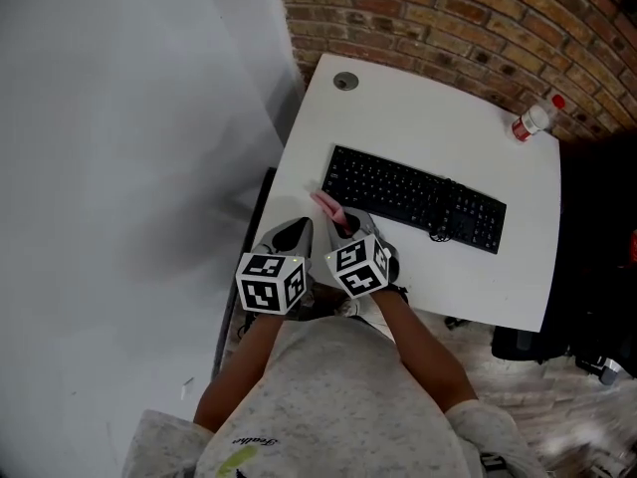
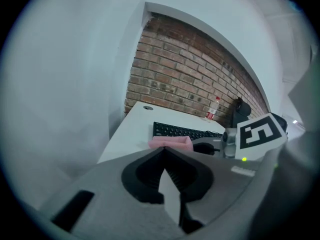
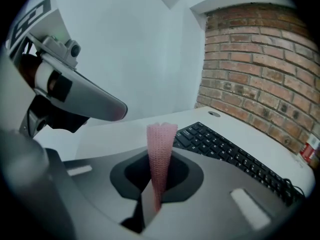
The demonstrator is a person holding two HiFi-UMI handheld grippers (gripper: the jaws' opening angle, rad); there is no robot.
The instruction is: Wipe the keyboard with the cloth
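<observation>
Right claw (image 3: 159, 170): clenched on pink cloth (image 3: 161, 144), near left end of black keyboard (image 1: 413, 197), mid tabletop (image 1: 418, 118).
Left claw (image 2: 164, 158): closed, empty.
Step, judged: approach. Next: lower cloth onto keys, sweep.

Right gripper (image 1: 343, 227) seemingly pinches cloth (image 1: 324, 205); keyboard (image 1: 413, 198) beside.

Pink ribbed cloth (image 3: 161, 149), black keyboard (image 1: 413, 197), white desk (image 1: 418, 118), red-brown brick wall (image 1: 478, 18) far, pale grey wall (image 1: 129, 118) left, bottle (image 1: 530, 121) with red cap (image 1: 558, 102) far right, grey left gripper (image 1: 289, 235) and right gripper (image 1: 345, 225), black-and-white square-patterned cubes (image 1: 271, 282), speckled pale grey shirt (image 1: 338, 406) near.
</observation>
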